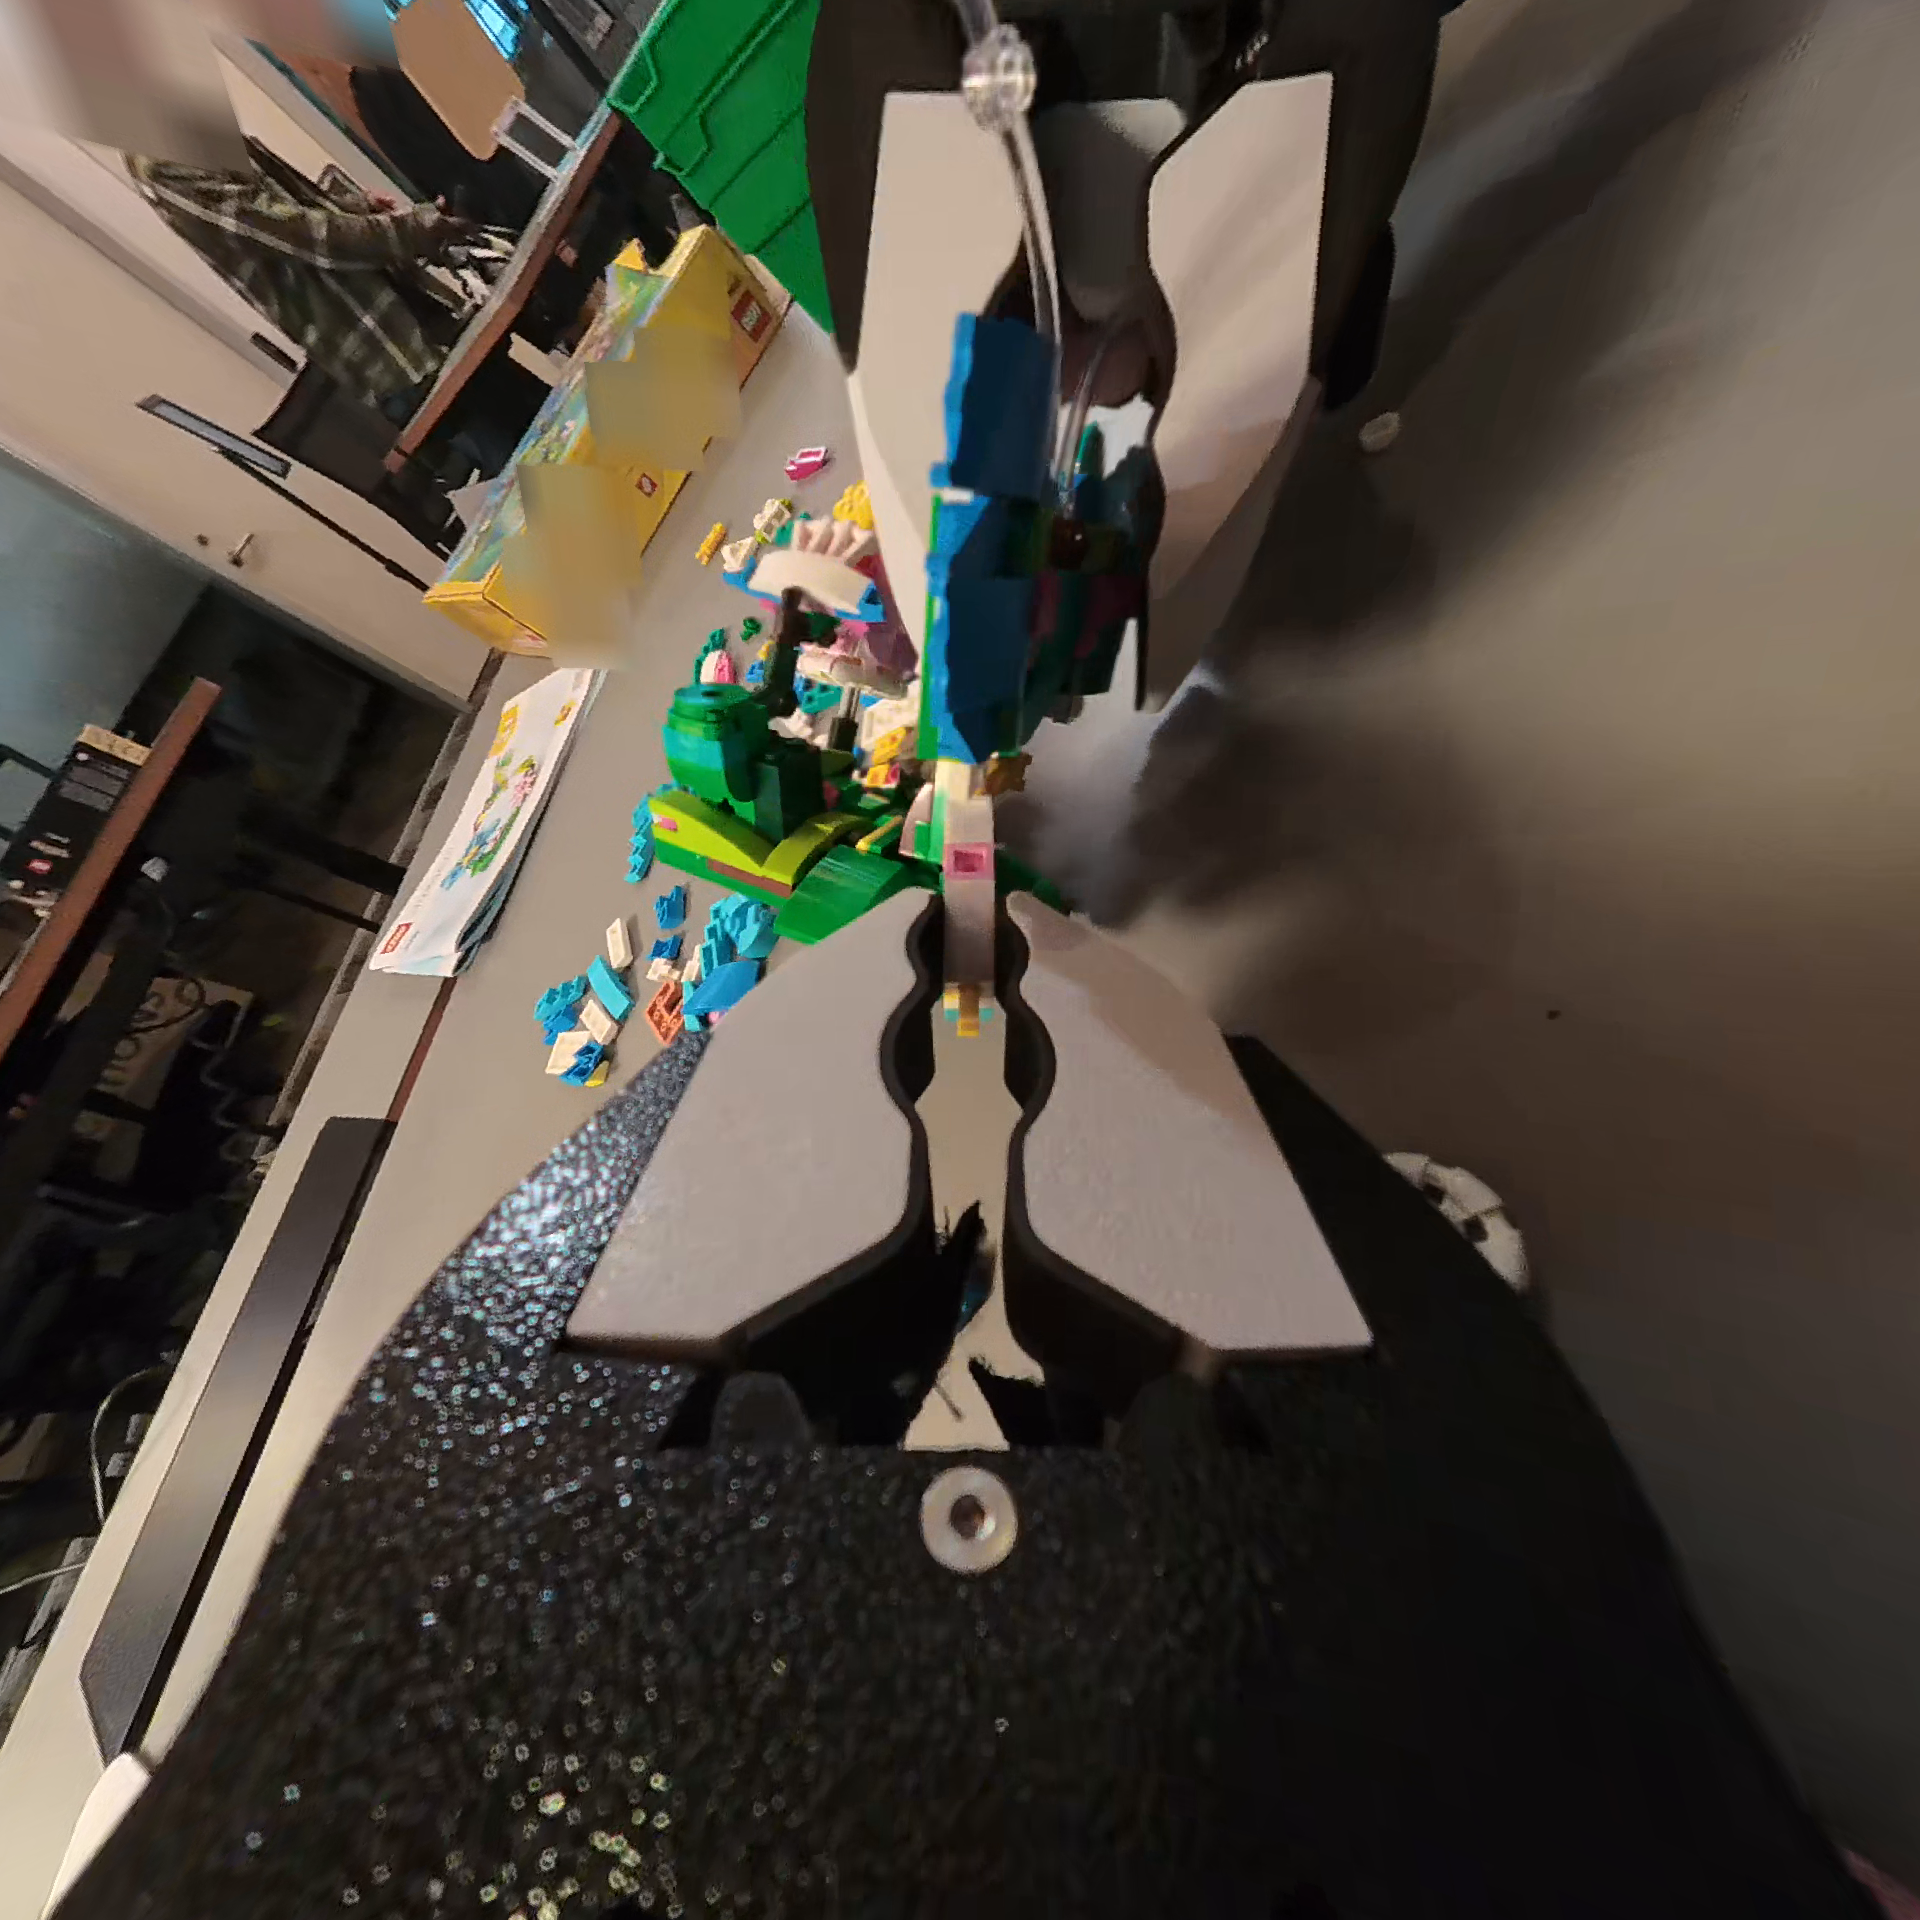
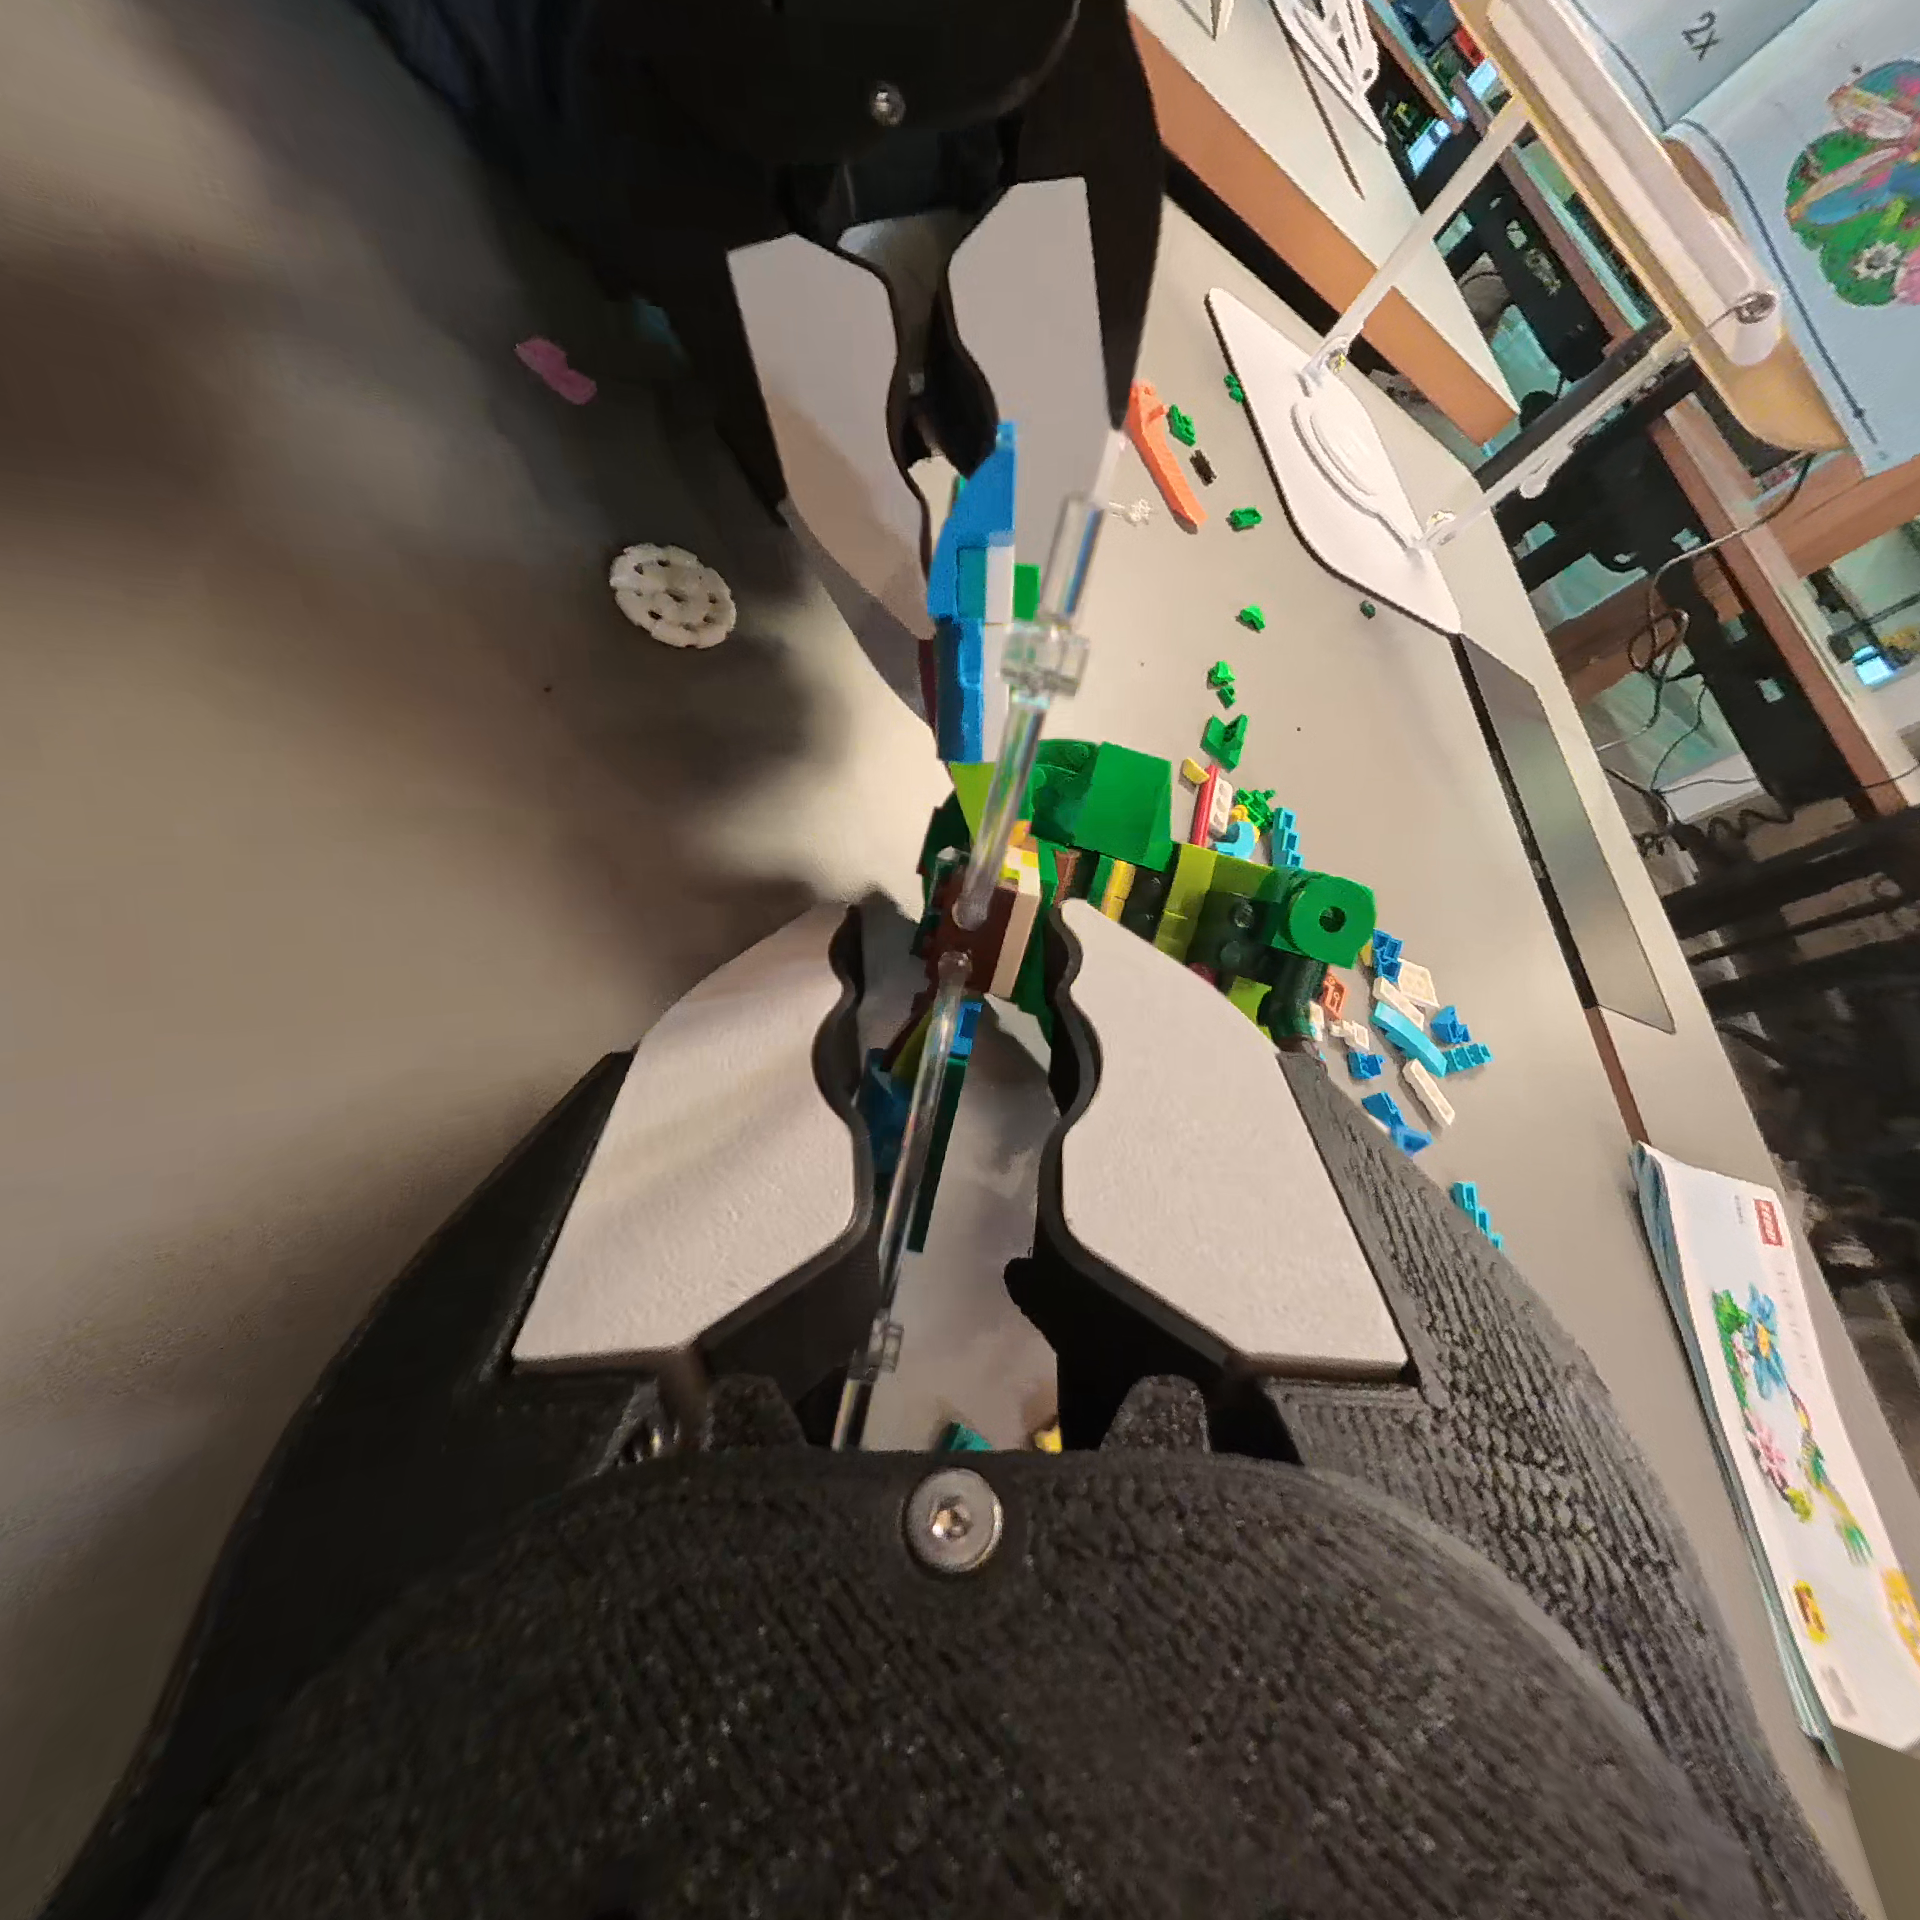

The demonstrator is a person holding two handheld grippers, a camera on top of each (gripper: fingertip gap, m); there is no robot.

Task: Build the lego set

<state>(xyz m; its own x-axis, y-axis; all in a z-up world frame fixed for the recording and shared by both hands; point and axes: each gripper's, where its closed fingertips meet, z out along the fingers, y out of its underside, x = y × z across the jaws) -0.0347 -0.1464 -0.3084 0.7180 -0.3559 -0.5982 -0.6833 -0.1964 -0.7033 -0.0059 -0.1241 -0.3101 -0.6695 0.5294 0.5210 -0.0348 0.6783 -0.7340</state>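
- Here, a blue and green lego assembly (image 1: 982, 582) is held in the air between two grippers that face each other tip to tip.
- The left gripper (image 1: 966, 935) is nearly closed, its fingers pinching the pale pink-and-white end of the assembly.
- The right gripper (image 2: 961, 935) is narrowly open around the brown-and-tan end, with a clear rod (image 2: 997, 790) running along its gap; whether its fingers touch the piece I cannot tell.
- The assembly's long axis runs from one gripper straight toward the other, thin edge facing each camera.
- Below the assembly, on the grey table (image 2: 1351, 727), stands a green lego build (image 2: 1226, 883).
- Loose blue and white bricks (image 2: 1403, 1039) lie just beside that build.
- An instruction booklet (image 2: 1766, 1403) lies nearer the table's edge.
- A yellow box (image 1: 623, 436) sits well behind the assembly.
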